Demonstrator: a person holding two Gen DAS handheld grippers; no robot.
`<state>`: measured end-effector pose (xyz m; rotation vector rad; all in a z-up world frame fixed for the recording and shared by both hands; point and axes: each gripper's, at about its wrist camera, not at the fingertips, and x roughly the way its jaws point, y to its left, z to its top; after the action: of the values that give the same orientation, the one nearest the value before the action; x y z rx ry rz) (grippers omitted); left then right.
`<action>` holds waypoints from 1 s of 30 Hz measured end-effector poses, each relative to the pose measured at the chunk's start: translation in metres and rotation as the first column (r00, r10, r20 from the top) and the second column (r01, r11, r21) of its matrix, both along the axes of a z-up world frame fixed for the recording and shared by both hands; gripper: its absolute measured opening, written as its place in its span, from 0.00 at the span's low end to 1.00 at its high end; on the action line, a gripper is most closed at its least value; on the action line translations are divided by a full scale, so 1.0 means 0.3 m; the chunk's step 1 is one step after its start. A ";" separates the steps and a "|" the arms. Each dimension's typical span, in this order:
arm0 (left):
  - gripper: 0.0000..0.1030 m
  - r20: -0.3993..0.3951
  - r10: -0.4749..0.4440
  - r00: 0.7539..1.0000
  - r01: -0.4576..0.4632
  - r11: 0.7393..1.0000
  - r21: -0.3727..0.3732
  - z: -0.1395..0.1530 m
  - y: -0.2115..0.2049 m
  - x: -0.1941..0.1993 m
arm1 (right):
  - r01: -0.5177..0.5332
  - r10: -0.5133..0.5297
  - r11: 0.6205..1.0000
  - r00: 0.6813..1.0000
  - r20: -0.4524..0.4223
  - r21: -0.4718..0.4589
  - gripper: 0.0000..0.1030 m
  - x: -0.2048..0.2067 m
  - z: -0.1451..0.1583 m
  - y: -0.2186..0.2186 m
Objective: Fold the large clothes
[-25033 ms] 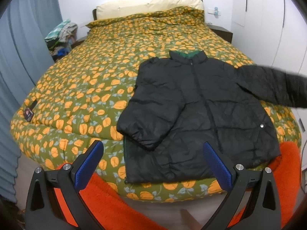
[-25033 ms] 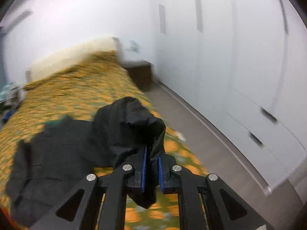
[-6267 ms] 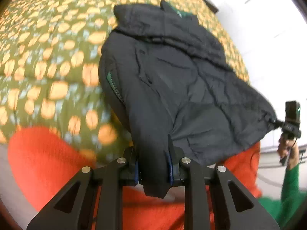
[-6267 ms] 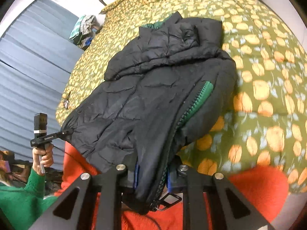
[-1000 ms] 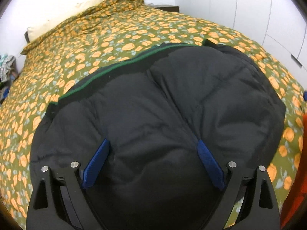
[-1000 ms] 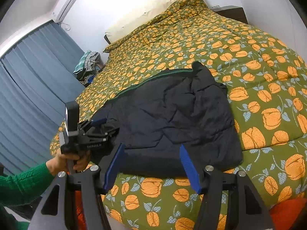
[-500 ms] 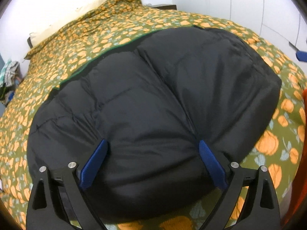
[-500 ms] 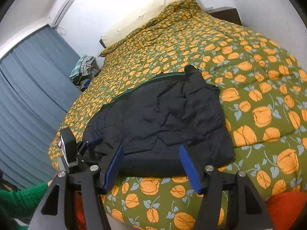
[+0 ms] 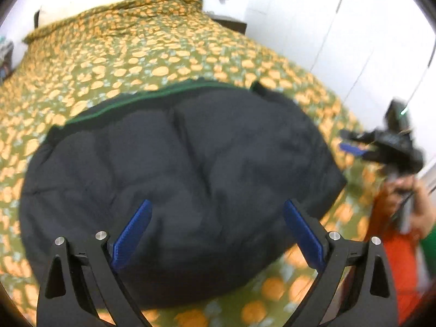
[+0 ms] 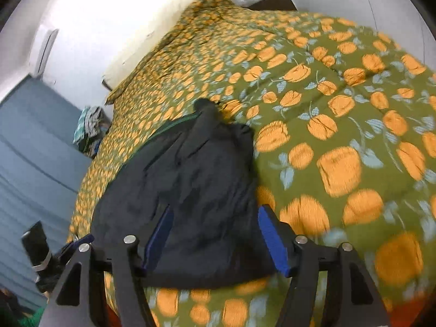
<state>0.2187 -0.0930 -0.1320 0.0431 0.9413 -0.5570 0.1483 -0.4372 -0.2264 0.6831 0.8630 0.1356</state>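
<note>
jacket folded and lying free, both tongs off it

your left gripper (image 9: pixel 216 230) and right gripper (image 10: pixel 215 239) both stand with their blue pads spread and nothing pinched between them. about six seconds ago each one was clamped on the hem of the black jacket (image 9: pixel 174 179); now the jacket lies on its own on the flowered bedspread (image 9: pixel 141 51), near the foot edge of the bed. the right jaws have just been opening a little further, with no cloth between the pads, only the jacket's near corner seen beyond them. compared with a second ago your right gripper sits lower and closer to that corner, and the left one looks at the bundle from slightly further back.

what that means: the jacket is doubled into a compact, rounded packet, its green lining edge (image 9: pixel 141 98) showing as a thin line along the far side. to my eye the main folds are done. a small dark flap (image 10: pixel 204 106) pokes out at the far corner, so a last tuck or smoothing may be worth it; the blur keeps me from saying what part of the jacket it is.

the count:
- one jacket
- one bedspread, one pale pillow (image 10: pixel 152 43) at the head
- two grippers, each seen from the other's camera
- one heap of other clothes (image 10: pixel 88 128) beside the bed
- one blue curtain (image 10: pixel 30 147)
</note>
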 end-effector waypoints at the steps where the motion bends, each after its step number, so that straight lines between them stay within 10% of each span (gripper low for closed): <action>1: 0.95 0.003 -0.006 1.000 0.006 1.000 -0.004 -0.005 -0.019 0.018 | -0.007 0.007 0.999 1.000 0.000 0.032 0.64 0.049 -0.020 -0.011; 13: 0.99 -0.078 -0.078 0.994 0.084 0.994 0.070 -0.230 -0.132 0.087 | -0.094 0.132 0.956 0.984 -0.123 0.279 0.73 0.290 -0.292 -0.030; 14: 0.99 -0.080 -0.078 0.994 0.084 0.994 0.071 -0.233 -0.134 0.090 | -0.112 0.149 0.954 0.982 -0.114 0.280 0.68 0.298 -0.290 -0.020; 15: 0.99 -0.083 -0.078 0.993 0.084 0.994 0.072 -0.233 -0.132 0.091 | -0.135 0.172 0.943 0.980 -0.099 0.305 0.40 0.305 -0.291 -0.009; 17: 0.99 -0.088 -0.079 0.993 0.084 0.994 0.064 -0.234 -0.128 0.093 | -0.124 0.162 0.938 0.982 -0.095 0.325 0.31 0.305 -0.283 0.007; 24: 0.87 -0.178 0.005 0.984 -0.002 1.000 0.016 -0.114 -0.021 0.118 | -0.179 0.170 0.976 0.982 0.079 0.125 0.23 0.219 0.043 0.149; 30: 0.91 -0.058 0.019 0.998 -0.024 0.996 -0.091 0.277 0.077 0.156 | -0.239 0.269 0.958 0.942 0.201 -0.158 0.23 0.153 0.319 0.412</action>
<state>0.2656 -0.0700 -0.0489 -0.0660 0.9699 -0.5833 0.1942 -0.3136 -0.1306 0.4204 0.7355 0.3773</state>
